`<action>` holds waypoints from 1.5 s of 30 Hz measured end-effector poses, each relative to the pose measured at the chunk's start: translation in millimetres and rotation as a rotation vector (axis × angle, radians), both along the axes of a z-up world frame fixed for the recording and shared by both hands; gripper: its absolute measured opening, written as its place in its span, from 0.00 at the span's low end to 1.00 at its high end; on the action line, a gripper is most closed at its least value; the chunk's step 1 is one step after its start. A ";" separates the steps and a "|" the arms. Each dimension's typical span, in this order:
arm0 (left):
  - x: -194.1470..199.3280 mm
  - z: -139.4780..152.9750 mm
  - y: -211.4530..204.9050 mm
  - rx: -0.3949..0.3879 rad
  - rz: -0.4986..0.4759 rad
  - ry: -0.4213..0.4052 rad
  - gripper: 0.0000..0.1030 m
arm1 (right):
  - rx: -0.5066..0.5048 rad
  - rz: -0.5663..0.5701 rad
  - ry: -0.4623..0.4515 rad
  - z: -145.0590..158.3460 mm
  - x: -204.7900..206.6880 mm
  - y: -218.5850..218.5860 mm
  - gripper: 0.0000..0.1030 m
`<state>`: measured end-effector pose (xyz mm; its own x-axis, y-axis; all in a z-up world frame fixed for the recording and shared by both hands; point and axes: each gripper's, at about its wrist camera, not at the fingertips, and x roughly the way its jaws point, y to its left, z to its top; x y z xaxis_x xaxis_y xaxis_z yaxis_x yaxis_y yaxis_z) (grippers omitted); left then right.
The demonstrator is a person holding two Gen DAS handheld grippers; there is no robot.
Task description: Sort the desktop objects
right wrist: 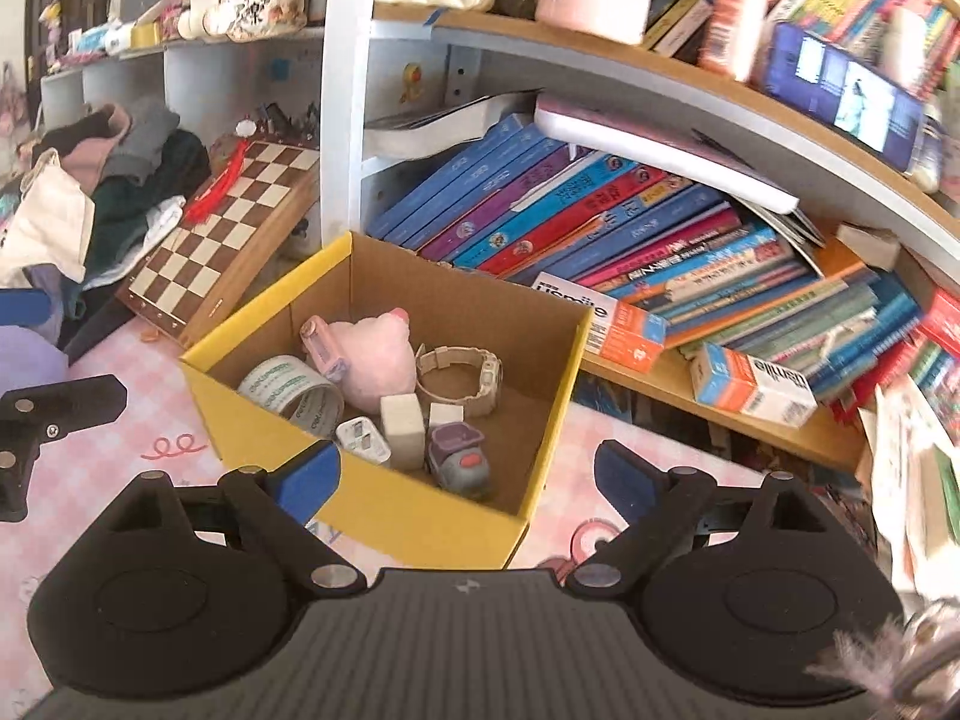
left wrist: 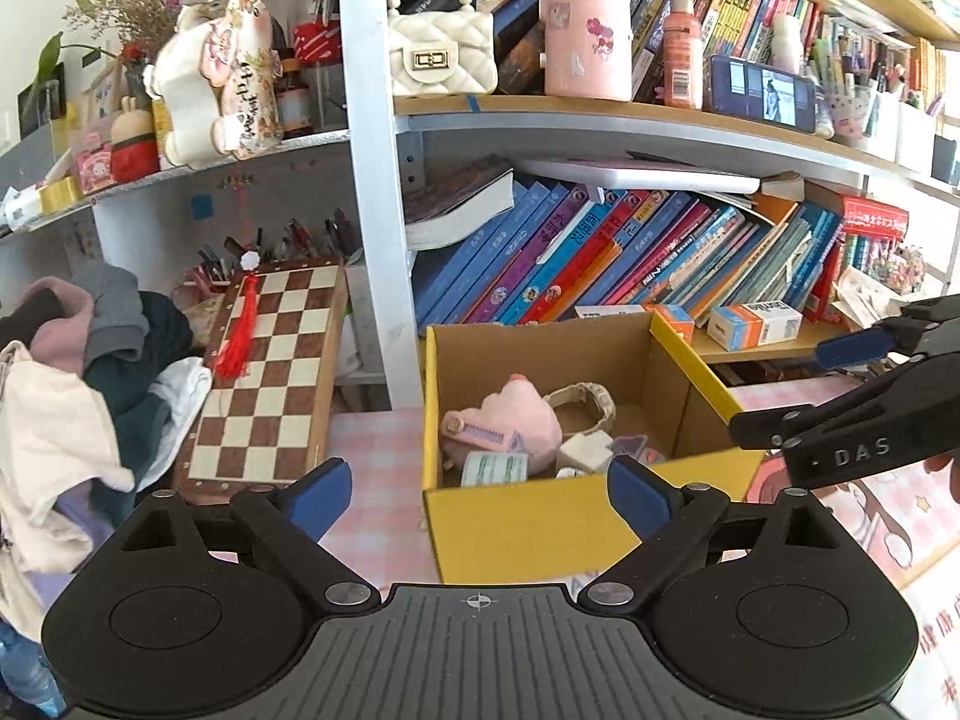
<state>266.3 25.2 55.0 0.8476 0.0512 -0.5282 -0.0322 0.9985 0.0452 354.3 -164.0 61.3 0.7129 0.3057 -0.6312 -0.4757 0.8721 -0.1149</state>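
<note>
In the yellow box (right wrist: 384, 516) the pink plush (right wrist: 378, 360) looks soft, light (pinch mid-body), watch (right wrist: 462, 375) stiffer w/ hollow strap; left gripper (left wrist: 480, 495) & right gripper (right wrist: 468, 474) both gape, empty.

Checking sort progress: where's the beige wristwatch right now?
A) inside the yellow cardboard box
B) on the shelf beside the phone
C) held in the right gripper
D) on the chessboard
A: the wristwatch lies on the floor of the yellow cardboard box, next to the pink plush; the right gripper is open and empty.
</note>
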 end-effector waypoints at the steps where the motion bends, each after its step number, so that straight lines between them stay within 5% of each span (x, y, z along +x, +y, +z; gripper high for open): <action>1: -5.2 0.6 1.2 -0.001 -0.003 -0.002 0.92 | 0.004 -0.005 -0.001 0.8 -7.1 -0.7 0.90; 29: -103.6 -19.2 1.8 -0.017 0.000 0.028 0.97 | 0.141 -0.264 0.009 -29.3 -165.6 -22.4 0.99; 45: -153.0 -35.1 -9.8 0.017 0.031 0.004 1.00 | 0.105 -0.341 0.014 -63.4 -236.7 -25.1 1.00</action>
<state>113.4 15.5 19.9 0.8434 0.0859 -0.5304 -0.0624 0.9961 0.0622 117.6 -189.1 -2.1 0.7763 0.1159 -0.6196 -0.1565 0.9876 -0.0114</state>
